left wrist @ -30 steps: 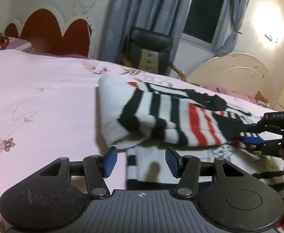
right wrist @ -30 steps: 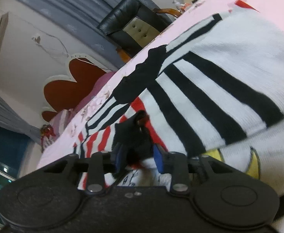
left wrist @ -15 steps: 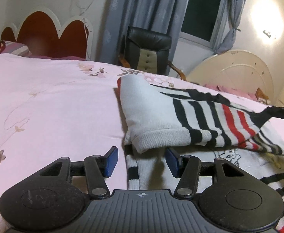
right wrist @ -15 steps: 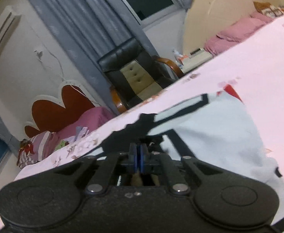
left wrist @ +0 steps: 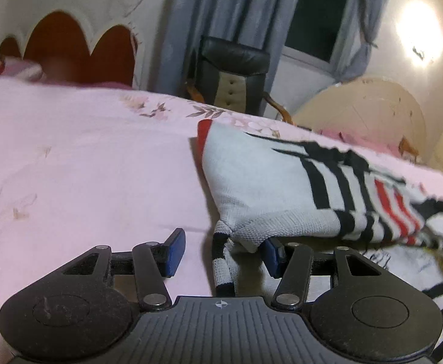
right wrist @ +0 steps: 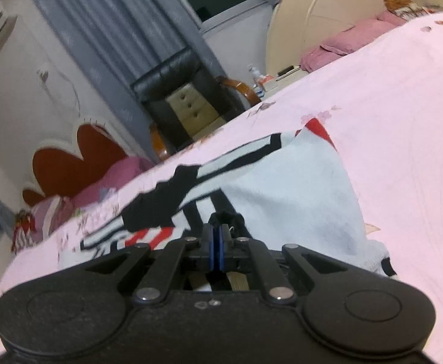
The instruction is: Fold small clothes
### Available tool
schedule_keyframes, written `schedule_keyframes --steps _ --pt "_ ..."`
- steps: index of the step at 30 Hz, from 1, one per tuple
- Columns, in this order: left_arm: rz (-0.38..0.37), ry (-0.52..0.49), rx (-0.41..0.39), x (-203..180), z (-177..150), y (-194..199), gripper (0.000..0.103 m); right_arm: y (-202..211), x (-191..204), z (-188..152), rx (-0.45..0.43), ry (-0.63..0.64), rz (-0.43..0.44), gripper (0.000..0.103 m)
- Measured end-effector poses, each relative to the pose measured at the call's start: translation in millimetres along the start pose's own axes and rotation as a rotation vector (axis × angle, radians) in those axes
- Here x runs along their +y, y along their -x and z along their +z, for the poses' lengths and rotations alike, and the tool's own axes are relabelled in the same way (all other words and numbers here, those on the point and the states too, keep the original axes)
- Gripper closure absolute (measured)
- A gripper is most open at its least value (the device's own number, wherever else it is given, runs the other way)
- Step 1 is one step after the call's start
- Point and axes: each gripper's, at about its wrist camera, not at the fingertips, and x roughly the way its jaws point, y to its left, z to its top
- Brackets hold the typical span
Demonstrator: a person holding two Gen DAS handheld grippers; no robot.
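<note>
Clearly the white knitted sweater with black and red stripes [left wrist: 270, 182] is soft and limp; take its ribbed hem. Left tool [left wrist: 221, 251] gapes empty, right tool [right wrist: 216, 242] is closed, holding nothing visible.

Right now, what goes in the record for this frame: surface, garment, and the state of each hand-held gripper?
surface: pink bedsheet
garment: striped sweater, partly folded, a sleeve lying over the body
left hand-held gripper: open, low at the sweater's near edge, a striped cuff between its fingers, not gripped
right hand-held gripper: shut, pads together over the sweater; whether it pinches cloth cannot be told
background: black chair, grey curtains
</note>
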Motion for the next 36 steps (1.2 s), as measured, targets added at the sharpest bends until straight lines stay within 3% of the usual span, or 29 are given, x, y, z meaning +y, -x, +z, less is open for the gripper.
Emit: schedule_keyframes --steps 3,10,16,19,21,23,25,27,29,33,36 --pt "-0.013 -0.005 -0.018 -1 2 2 0.049 1 3 -6 0.011 0.032 0.005 0.098" --pt "-0.005 0.014 0.021 4 1 -5 0.049 5 2 -12 0.028 0.046 0.006 0.098" --pt "-0.008 -0.051 0.014 4 -9 13 0.049 -10 -10 -20 0.116 0.053 -0.052 0.098" --pt "-0.015 -0.06 -0.017 7 -11 39 0.049 0 -8 -14 0.095 0.063 -0.064 0.083" --pt "-0.061 -0.072 -0.041 -2 -2 43 0.049 9 -3 -9 0.059 0.087 -0.048 0.083" --pt "-0.088 -0.129 -0.072 -21 8 39 0.049 5 8 -8 0.066 0.115 -0.016 0.086" --pt "-0.128 -0.121 -0.06 -35 18 25 0.049 -3 24 -12 0.082 0.161 0.004 0.086" --pt "-0.147 -0.109 -0.003 -43 20 5 0.049 -15 45 -22 0.113 0.235 0.038 0.087" --pt "-0.151 -0.111 0.104 -44 10 -16 0.049 -28 59 -34 0.148 0.319 0.013 0.088" --pt "-0.173 -0.166 0.083 -45 10 -13 0.049 -37 63 -37 0.183 0.345 -0.025 0.089" --pt "-0.176 -0.161 0.02 -43 31 -16 0.049 -30 72 -25 0.116 0.338 0.011 0.084"
